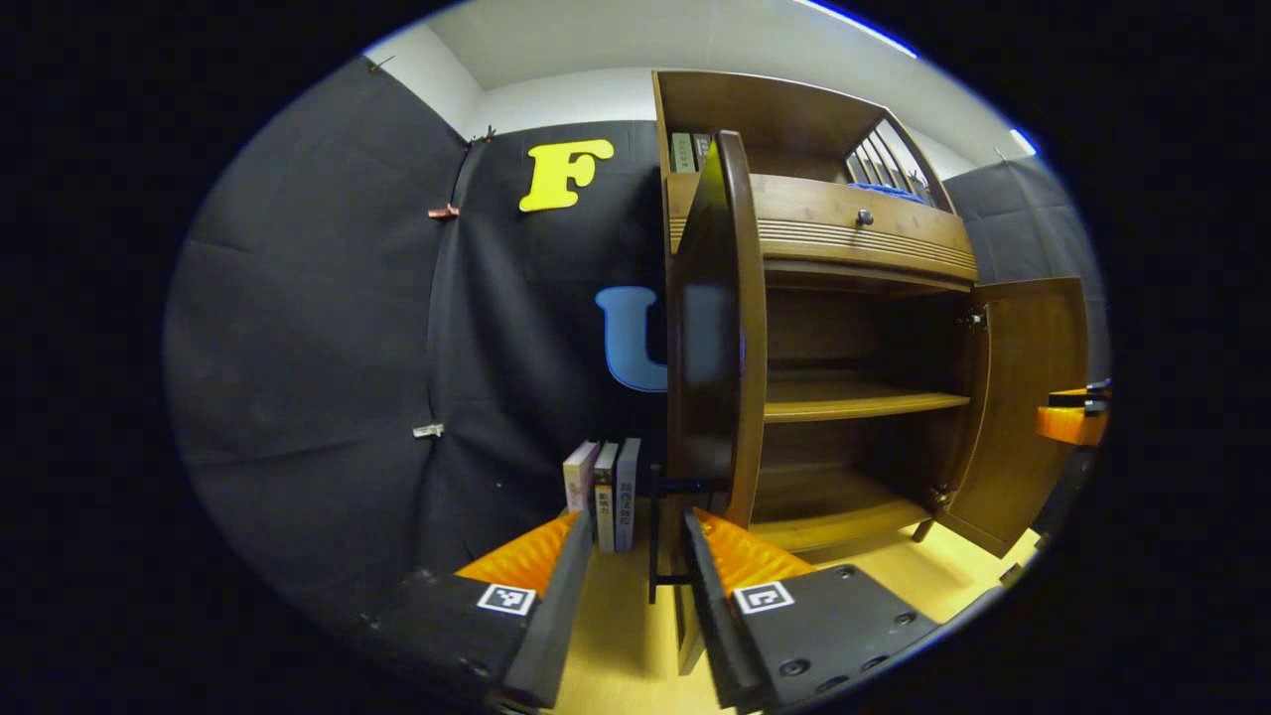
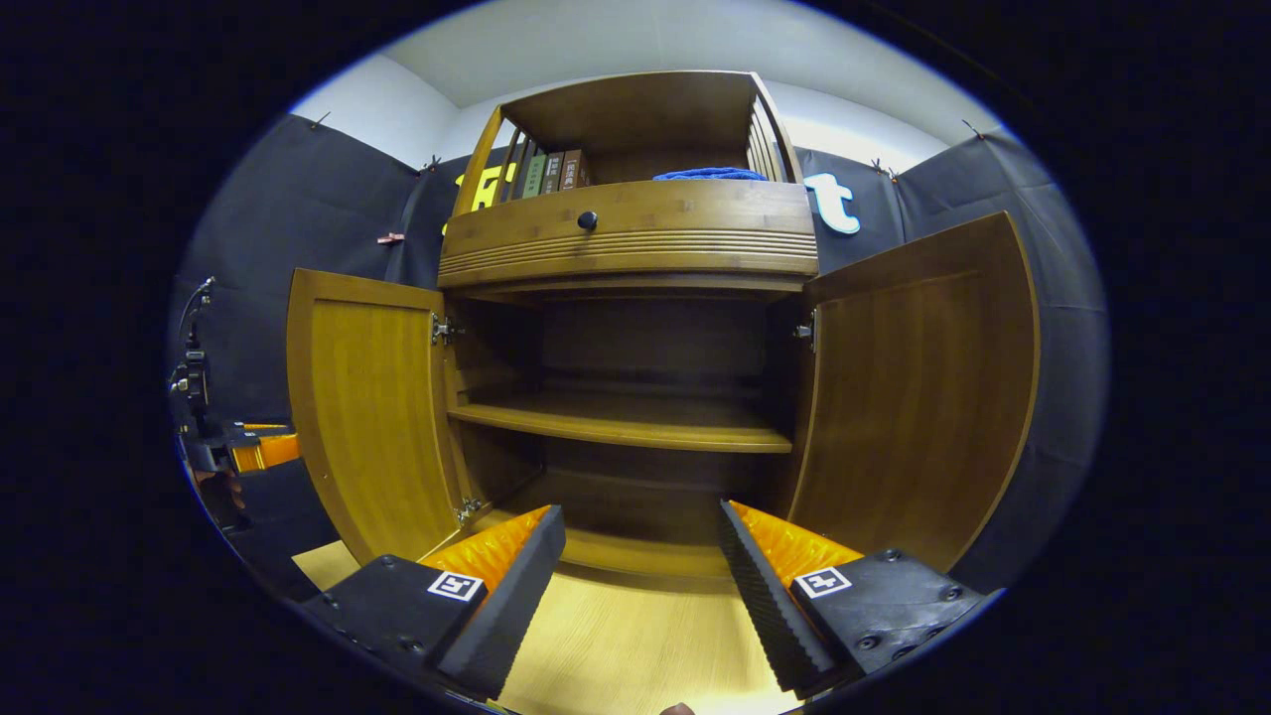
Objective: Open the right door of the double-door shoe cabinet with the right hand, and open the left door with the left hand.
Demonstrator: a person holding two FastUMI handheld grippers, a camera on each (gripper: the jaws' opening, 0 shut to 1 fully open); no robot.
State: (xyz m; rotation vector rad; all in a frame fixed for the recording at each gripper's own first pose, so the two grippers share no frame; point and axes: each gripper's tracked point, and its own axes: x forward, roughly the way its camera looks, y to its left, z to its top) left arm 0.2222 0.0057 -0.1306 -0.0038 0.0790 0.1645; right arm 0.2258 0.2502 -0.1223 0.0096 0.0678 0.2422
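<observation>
Three books (image 1: 603, 494) are standing upright on the floor (image 1: 616, 636), just ahead of the gripper. Up high, more books (image 2: 549, 172) are standing on the top shelf, with a blue cloth (image 2: 710, 174) lying to their right.

Left cam beside left door (image 1: 717, 328), right cam facing cabinet (image 2: 635, 238) front

Left gripper (image 1: 635, 561): two flat fingers with ribbed inner pads, dark mounts behind, each with square black-and-white marker and round screws. Right gripper (image 2: 640, 566): same build, ribbed wedge fingers, square marker per mount, screws along outer edges. Cable on far gripper, right gripper view.
</observation>
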